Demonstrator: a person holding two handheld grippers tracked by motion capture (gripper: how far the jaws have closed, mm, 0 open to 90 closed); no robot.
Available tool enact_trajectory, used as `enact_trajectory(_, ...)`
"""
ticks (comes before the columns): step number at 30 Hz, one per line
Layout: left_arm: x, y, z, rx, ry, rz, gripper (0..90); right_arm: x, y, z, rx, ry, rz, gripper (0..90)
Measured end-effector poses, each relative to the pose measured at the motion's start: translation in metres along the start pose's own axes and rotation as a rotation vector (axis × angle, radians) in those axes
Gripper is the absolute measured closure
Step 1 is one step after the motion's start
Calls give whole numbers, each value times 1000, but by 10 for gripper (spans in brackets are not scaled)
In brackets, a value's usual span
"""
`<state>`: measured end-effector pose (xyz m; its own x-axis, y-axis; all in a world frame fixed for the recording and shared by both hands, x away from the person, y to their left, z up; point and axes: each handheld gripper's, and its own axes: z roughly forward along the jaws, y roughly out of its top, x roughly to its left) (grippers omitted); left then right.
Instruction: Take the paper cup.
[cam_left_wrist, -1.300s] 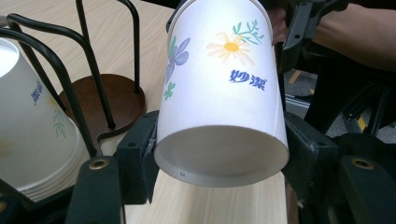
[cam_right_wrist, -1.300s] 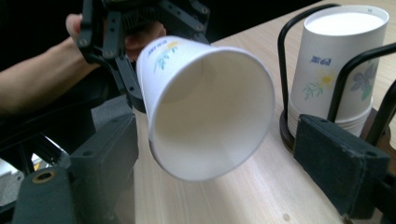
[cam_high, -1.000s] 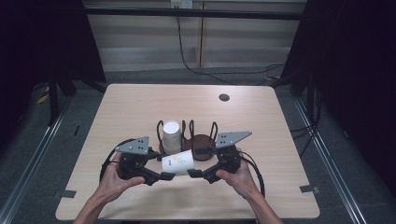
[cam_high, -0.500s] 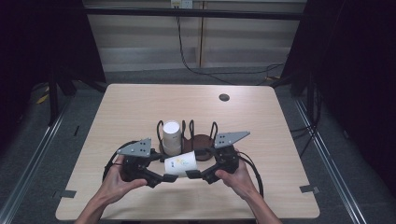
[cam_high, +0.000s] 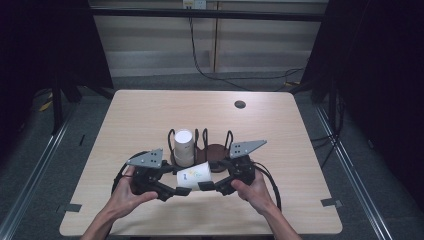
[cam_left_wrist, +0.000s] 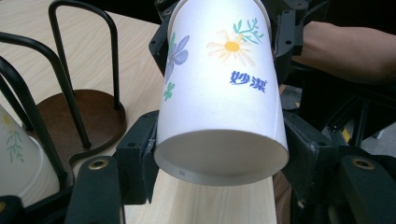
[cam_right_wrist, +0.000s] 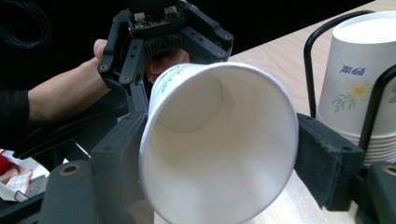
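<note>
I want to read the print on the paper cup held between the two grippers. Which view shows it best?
The left gripper view: the paper cup shows its flowers and blue characters. The right gripper view looks into its open mouth; in the high view it is small.

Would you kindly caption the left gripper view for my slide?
Left gripper clamps a floral paper cup beside the black rack.

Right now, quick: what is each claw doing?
Left claw: shut on the paper cup, at its base end.
Right claw: jaws have just been closing around the cup's open rim; left pad touches, right pad stands apart.
</note>
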<state>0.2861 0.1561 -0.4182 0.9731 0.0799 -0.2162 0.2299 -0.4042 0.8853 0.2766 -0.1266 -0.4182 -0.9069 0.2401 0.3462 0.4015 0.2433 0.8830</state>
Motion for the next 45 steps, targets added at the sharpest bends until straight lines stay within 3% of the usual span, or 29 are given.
enact_trajectory(7, 1, -1, 3, 17, 14, -22, 324, 1, 0, -1, -2, -11, -10, 267)
enact_trajectory(11, 1, -1, 3, 28, 28, -15, 309, 2, 0, 0, -3, -19, -17, 274)
enact_trajectory(23, 2, -1, 3, 57, 61, -36, 158, 0, 1, -3, -23, -41, 1, 274)
enact_trajectory(30, 1, -4, 1, 89, 54, -32, 159, -1, 2, -6, -6, -59, 13, 274)
enact_trajectory(36, 8, -14, 1, 116, 61, -76, 159, -3, 1, -9, -11, -61, 29, 275)
enact_trajectory(38, 10, -18, 1, 128, 91, -94, 159, -4, 1, -9, -6, -69, 30, 275)
enact_trajectory(40, 12, -20, 1, 138, 90, -104, 160, -4, 1, -9, -4, -71, 34, 275)
enact_trajectory(45, 14, -19, -7, 111, 109, -111, 160, -6, 3, -11, 16, -97, 49, 276)
